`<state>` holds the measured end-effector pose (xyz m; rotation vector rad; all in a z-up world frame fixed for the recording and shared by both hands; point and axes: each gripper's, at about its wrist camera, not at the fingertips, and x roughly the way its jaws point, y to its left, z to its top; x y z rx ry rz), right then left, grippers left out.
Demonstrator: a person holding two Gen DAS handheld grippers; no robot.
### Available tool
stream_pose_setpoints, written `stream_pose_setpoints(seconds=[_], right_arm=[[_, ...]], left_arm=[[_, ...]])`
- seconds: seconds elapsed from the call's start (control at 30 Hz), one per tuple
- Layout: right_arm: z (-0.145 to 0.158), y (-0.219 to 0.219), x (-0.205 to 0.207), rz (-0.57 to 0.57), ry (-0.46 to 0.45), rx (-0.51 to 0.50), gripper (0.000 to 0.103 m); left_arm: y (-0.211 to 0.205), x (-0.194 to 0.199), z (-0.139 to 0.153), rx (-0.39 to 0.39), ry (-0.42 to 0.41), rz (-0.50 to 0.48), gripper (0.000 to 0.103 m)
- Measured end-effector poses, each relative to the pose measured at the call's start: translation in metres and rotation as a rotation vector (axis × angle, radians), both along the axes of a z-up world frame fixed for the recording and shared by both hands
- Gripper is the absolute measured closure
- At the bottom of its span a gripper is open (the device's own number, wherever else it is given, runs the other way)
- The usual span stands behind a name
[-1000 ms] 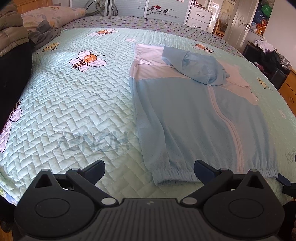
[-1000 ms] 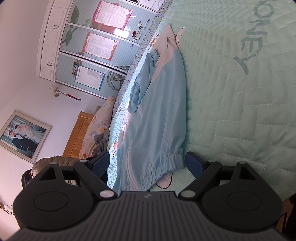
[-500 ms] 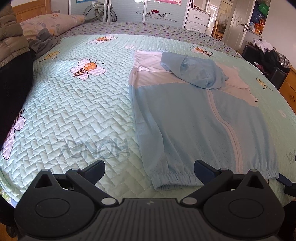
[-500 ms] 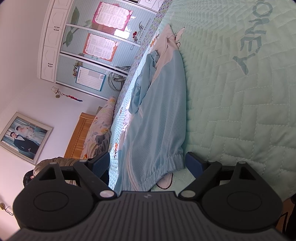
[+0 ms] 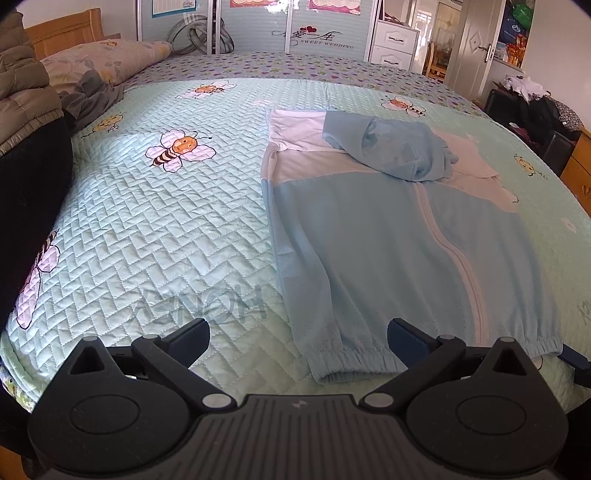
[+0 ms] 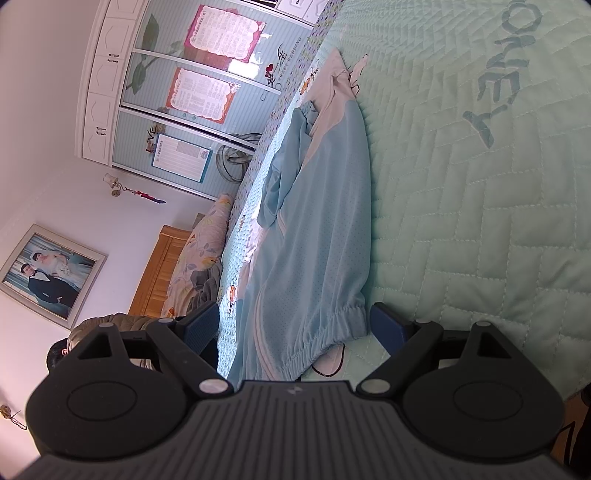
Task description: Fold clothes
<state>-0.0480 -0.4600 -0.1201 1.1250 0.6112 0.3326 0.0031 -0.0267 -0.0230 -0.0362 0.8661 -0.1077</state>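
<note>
- Light blue jacket [image 5: 388, 236] lies flat on the bed's quilt [image 5: 155, 229], white zipper running lengthwise, elastic hem toward the near edge; white upper panel at the far end with the blue hood [image 5: 391, 151] bunched on top of it.
- Left tongs [image 5: 298, 334] released, jaws spread wide, nothing gripped; the hem's left corner lies between the fingertips, below them.
- Right tongs [image 6: 294, 320] released as well, spread wide on either side of the hem's right corner, pads not pressing the cloth.
- Writing: quilt is stitched "HONEY", upside down in the left wrist view, sideways in the right wrist view [image 6: 506, 74].
- Wardrobe door [image 5: 314, 33] carries a "SWEET WEDDING" decal with hearts; its posters are too small to read.
- Cartoon bee [image 5: 179, 149] printed on the quilt left of the jacket.
- Floral pillow [image 5: 107, 61] by the wooden headboard.
</note>
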Motion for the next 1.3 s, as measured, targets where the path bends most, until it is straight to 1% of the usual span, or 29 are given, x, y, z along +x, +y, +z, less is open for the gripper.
stream_pose_setpoints(seconds=[0.23,0.4,0.63,0.73,0.83,0.97,1.13,1.27,1.3], right_arm=[[0.001,-0.001,0.002,0.000,-0.001,0.002,0.014],[0.002,-0.003,0.002,-0.001,-0.001,0.005,0.014],[0.001,-0.007,0.002,-0.006,0.001,0.012,0.014],[0.001,-0.006,0.003,-0.003,-0.001,0.010,0.014],[0.002,-0.004,0.006,0.002,-0.004,0.002,0.014],[0.003,-0.002,0.013,0.012,-0.010,-0.005,0.013],[0.005,0.004,0.019,0.011,-0.020,-0.010,0.007],[0.008,0.009,0.020,0.023,-0.025,-0.020,0.006],[0.008,0.009,0.020,0.027,-0.026,-0.020,0.006]], left_arm=[[0.003,0.000,-0.005,-0.009,0.014,0.006,0.001],[0.017,0.001,-0.018,-0.078,0.060,0.026,0.001],[0.032,0.005,-0.042,-0.171,0.147,0.055,0.001],[0.038,0.011,-0.052,-0.249,0.189,0.065,0.001],[0.046,0.019,-0.059,-0.356,0.212,0.077,0.001],[0.055,0.035,-0.065,-0.474,0.259,0.103,0.001],[0.057,0.052,-0.072,-0.653,0.336,0.078,0.001],[0.057,0.056,-0.079,-0.729,0.361,0.096,0.001],[0.057,0.057,-0.081,-0.762,0.369,0.092,0.001]])
